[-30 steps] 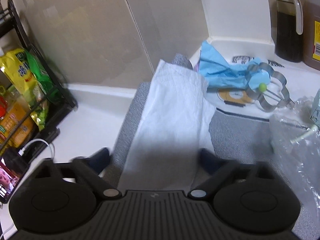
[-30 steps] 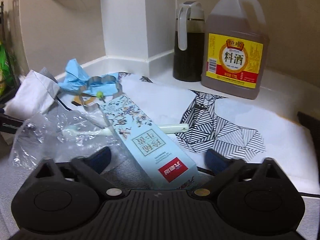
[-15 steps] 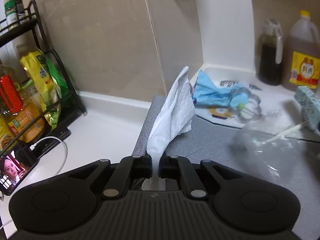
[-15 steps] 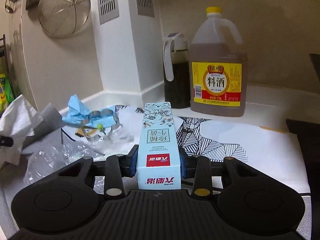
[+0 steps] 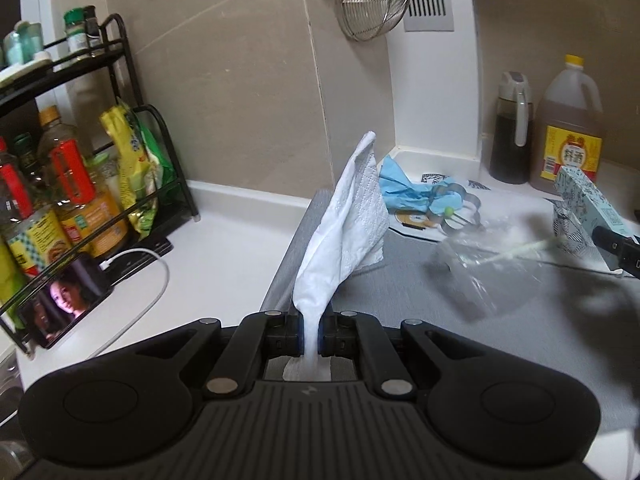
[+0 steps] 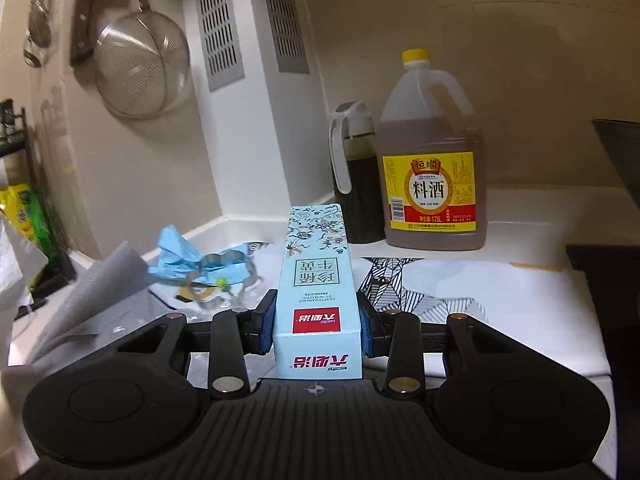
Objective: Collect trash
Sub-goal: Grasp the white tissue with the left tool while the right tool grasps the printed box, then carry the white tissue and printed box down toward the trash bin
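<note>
My left gripper is shut on a white paper towel, which stands up from the jaws above the grey mat. My right gripper is shut on a pale blue patterned carton, lifted off the counter; the same carton shows at the right edge of the left wrist view. On the counter lie a crumpled blue wrapper, a metal cookie cutter and a clear plastic bag with a white stick in it. The blue wrapper also shows left of the carton.
A black rack of bottles and snack packs stands at the left, with a phone on a white cable before it. A dark oil jug and a cooking wine bottle stand at the back. A mesh strainer hangs on the wall.
Both grippers closed: the left pinched the paper towel and lifted it back off the mat, the right took the carton and raised it from the counter.
</note>
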A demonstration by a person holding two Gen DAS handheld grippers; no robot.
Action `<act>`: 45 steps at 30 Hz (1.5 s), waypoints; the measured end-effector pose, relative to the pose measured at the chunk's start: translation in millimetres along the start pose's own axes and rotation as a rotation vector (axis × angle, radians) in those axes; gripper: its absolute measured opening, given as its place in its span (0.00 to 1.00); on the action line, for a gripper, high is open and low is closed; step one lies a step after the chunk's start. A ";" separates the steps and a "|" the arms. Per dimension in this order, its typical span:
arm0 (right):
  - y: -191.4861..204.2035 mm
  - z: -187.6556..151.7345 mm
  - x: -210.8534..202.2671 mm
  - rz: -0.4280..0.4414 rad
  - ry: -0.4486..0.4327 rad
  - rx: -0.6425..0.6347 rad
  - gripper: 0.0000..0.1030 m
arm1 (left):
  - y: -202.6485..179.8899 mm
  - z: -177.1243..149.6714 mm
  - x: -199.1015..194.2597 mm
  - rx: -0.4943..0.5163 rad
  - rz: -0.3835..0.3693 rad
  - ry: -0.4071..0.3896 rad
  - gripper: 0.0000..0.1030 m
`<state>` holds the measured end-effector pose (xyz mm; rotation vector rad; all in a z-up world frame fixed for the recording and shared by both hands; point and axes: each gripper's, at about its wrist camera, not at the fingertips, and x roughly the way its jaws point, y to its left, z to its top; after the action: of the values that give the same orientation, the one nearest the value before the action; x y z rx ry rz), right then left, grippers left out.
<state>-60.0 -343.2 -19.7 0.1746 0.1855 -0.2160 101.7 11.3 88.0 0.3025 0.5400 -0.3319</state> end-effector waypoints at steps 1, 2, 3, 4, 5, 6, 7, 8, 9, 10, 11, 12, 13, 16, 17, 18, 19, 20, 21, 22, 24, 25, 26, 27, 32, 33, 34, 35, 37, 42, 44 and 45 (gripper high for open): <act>1.4 -1.5 -9.7 0.002 -0.008 -0.009 0.40 | 0.4 -3.3 -6.3 0.002 -0.001 0.000 0.06; 2.0 -2.4 -19.2 0.007 -0.015 -0.015 0.40 | 0.8 -7.0 -12.7 0.003 -0.002 -0.002 0.06; 2.2 -2.9 -29.0 0.015 -0.019 -0.017 0.40 | 1.2 -10.1 -18.9 0.002 -0.004 -0.005 0.06; 1.8 -2.9 -38.9 0.022 -0.022 -0.018 0.40 | 1.3 -13.2 -25.0 0.004 -0.007 -0.008 0.06; 1.6 -2.9 -48.8 0.027 -0.026 -0.020 0.40 | 1.0 -16.4 -31.2 0.005 -0.009 -0.013 0.06; 1.5 -2.5 -58.8 0.031 -0.031 -0.023 0.40 | 1.0 -19.5 -37.3 0.005 -0.009 -0.019 0.06; 1.7 -2.0 -69.2 0.035 -0.037 -0.029 0.40 | 1.2 -22.4 -43.8 0.004 -0.011 -0.024 0.06; 2.3 -1.5 -79.1 0.040 -0.042 -0.034 0.40 | 1.5 -24.9 -49.7 0.001 -0.015 -0.029 0.06; 3.0 -0.7 -88.8 0.049 -0.045 -0.038 0.40 | 1.9 -27.5 -56.1 -0.003 -0.019 -0.035 0.06; 3.7 0.2 -98.3 0.059 -0.049 -0.043 0.40 | 2.3 -30.3 -62.6 -0.005 -0.022 -0.042 0.06; 4.9 0.9 -108.1 0.067 -0.055 -0.049 0.40 | 1.9 -33.4 -69.9 -0.005 -0.024 -0.050 0.06; 6.7 1.1 -117.7 0.074 -0.060 -0.057 0.40 | 1.9 -36.4 -76.7 -0.005 -0.026 -0.058 0.06; 8.6 1.1 -126.9 0.083 -0.064 -0.065 0.40 | 1.8 -39.5 -84.2 -0.004 -0.028 -0.065 0.06; 14.7 -1.1 -151.2 0.111 -0.067 -0.083 0.40 | 4.4 -49.5 -105.2 -0.011 -0.042 -0.079 0.06; 17.3 -2.2 -158.4 0.119 -0.067 -0.093 0.40 | 5.6 -53.3 -111.8 -0.012 -0.044 -0.083 0.06; 20.0 -3.6 -165.9 0.128 -0.070 -0.100 0.40 | 7.3 -57.4 -118.7 -0.014 -0.044 -0.088 0.06; 22.8 -5.2 -173.1 0.136 -0.071 -0.108 0.40 | 9.2 -61.6 -125.1 -0.016 -0.043 -0.090 0.06; 25.5 -6.8 -179.8 0.148 -0.069 -0.118 0.40 | 11.4 -66.1 -131.1 -0.020 -0.043 -0.091 0.06; 28.4 -9.0 -186.5 0.161 -0.067 -0.127 0.40 | 13.9 -71.1 -136.9 -0.027 -0.045 -0.089 0.06; 31.1 -11.9 -193.1 0.172 -0.064 -0.134 0.40 | 16.5 -76.8 -142.7 -0.033 -0.047 -0.086 0.06; 36.8 -19.5 -206.3 0.204 -0.050 -0.153 0.40 | 21.7 -90.0 -155.2 -0.043 -0.043 -0.081 0.06; 39.4 -23.8 -212.4 0.221 -0.039 -0.162 0.40 | 23.5 -96.6 -160.7 -0.046 -0.036 -0.078 0.06; 41.8 -28.3 -218.1 0.235 -0.027 -0.168 0.40 | 25.5 -104.1 -166.3 -0.051 -0.029 -0.075 0.06; 44.3 -33.1 -224.2 0.250 -0.012 -0.177 0.40 | 27.6 -111.9 -171.4 -0.058 -0.021 -0.069 0.06; 57.4 -53.5 -245.3 0.301 0.054 -0.231 0.40 | 37.7 -148.4 -191.3 -0.087 -0.013 -0.032 0.06; 60.2 -57.1 -248.3 0.308 0.066 -0.239 0.40 | 39.2 -155.8 -195.1 -0.088 -0.010 -0.026 0.06; 62.4 -60.5 -251.1 0.315 0.078 -0.247 0.40 | 39.8 -162.3 -198.6 -0.088 -0.007 -0.021 0.06; 64.4 -64.3 -254.0 0.321 0.088 -0.253 0.40 | 40.4 -169.0 -201.9 -0.089 -0.004 -0.016 0.06; 69.0 -71.9 -258.6 0.332 0.107 -0.264 0.40 | 41.5 -181.7 -207.3 -0.093 0.002 -0.003 0.06; 80.6 -88.9 -264.3 0.361 0.159 -0.281 0.40 | 45.4 -211.7 -215.5 -0.134 0.000 0.043 0.06; 86.0 -96.7 -266.3 0.375 0.185 -0.295 0.40 | 45.3 -222.4 -217.3 -0.143 0.013 0.055 0.06; 88.5 -100.7 -266.7 0.382 0.200 -0.300 0.40 | 45.4 -227.3 -217.6 -0.151 0.015 0.065 0.06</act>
<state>-312.3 -186.6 -50.2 -0.0691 0.3754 0.2113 -158.5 184.5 29.8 0.1714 0.6227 -0.2662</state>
